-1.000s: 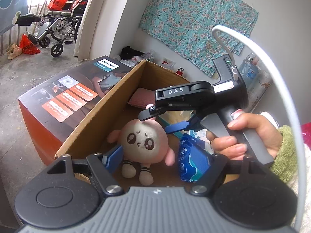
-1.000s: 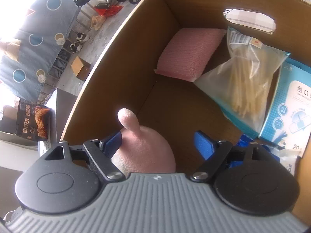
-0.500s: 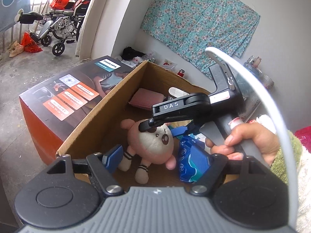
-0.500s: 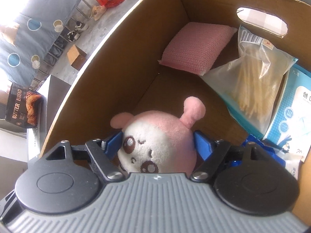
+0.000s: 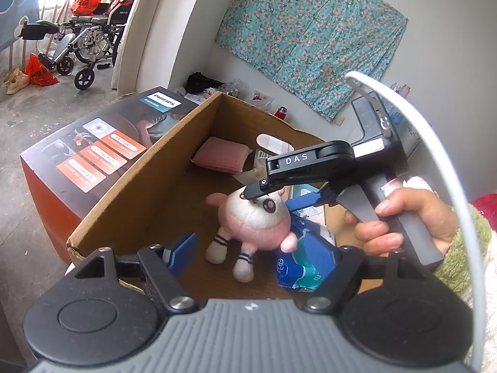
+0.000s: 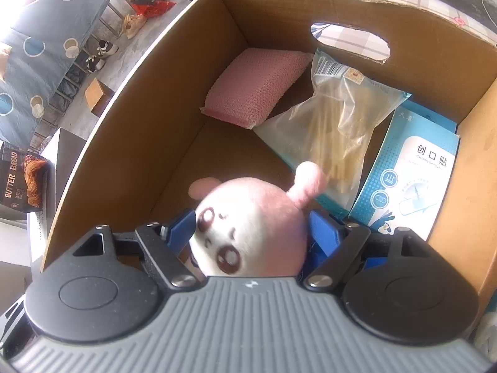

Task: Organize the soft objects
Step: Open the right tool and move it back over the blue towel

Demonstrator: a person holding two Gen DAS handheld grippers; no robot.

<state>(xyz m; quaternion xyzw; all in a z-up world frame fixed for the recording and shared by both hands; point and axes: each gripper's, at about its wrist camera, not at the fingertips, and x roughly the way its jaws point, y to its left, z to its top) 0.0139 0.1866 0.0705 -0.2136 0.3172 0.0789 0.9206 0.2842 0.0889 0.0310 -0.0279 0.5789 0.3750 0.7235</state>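
Plush toy (image 6: 248,227), round, pink and white with embroidered eyes, small ears and striped socks, hangs inside the cardboard box (image 6: 130,143), its head clamped between the blue jaws of the right gripper (image 6: 253,233). Left gripper (image 5: 248,253) hovers at the box's near rim, jaws apart. Beyond the toy lie a pink sponge (image 6: 257,85), a clear bag of sticks (image 6: 338,118), a blue plaster box (image 6: 413,171) and a blue packet (image 5: 306,264).
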